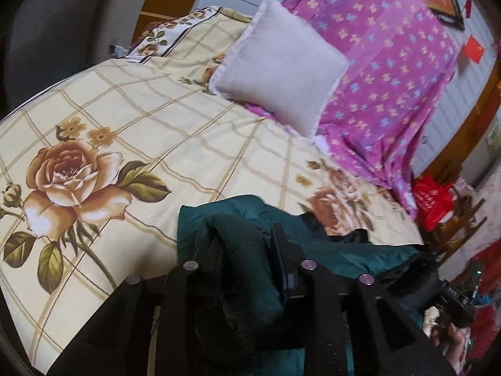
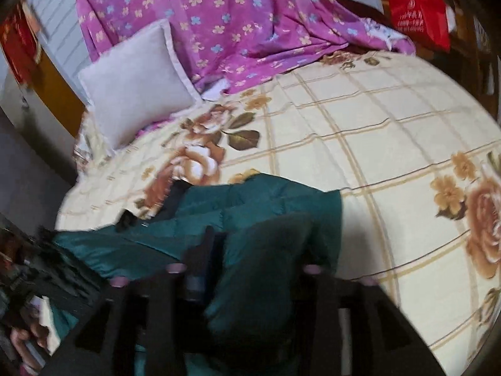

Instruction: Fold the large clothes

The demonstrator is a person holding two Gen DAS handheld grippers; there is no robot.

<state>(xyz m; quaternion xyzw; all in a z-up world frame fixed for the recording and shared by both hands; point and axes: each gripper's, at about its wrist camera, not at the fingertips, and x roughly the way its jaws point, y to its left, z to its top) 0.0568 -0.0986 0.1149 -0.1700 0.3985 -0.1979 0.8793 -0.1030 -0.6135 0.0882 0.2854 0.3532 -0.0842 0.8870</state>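
Note:
A dark teal puffer jacket [image 1: 350, 250] lies on the near part of a bed with a cream sheet printed with roses [image 1: 131, 131]. My left gripper [image 1: 241, 250] is shut on a bunched fold of the jacket and holds it up off the bed. In the right wrist view the jacket [image 2: 200, 219] spreads to the left, and my right gripper [image 2: 250, 250] is shut on another thick fold of it. The rose sheet [image 2: 375, 144] fills the right side. The other gripper and a hand show at the frame edge in each view.
A pale square pillow [image 1: 278, 72] [image 2: 134, 91] lies at the bed's head against a purple flowered cover [image 1: 385, 72] [image 2: 225, 22]. A red bag [image 1: 432, 200] [image 2: 419, 12] sits beside the bed. Wooden furniture and clutter stand beyond the bed's edge.

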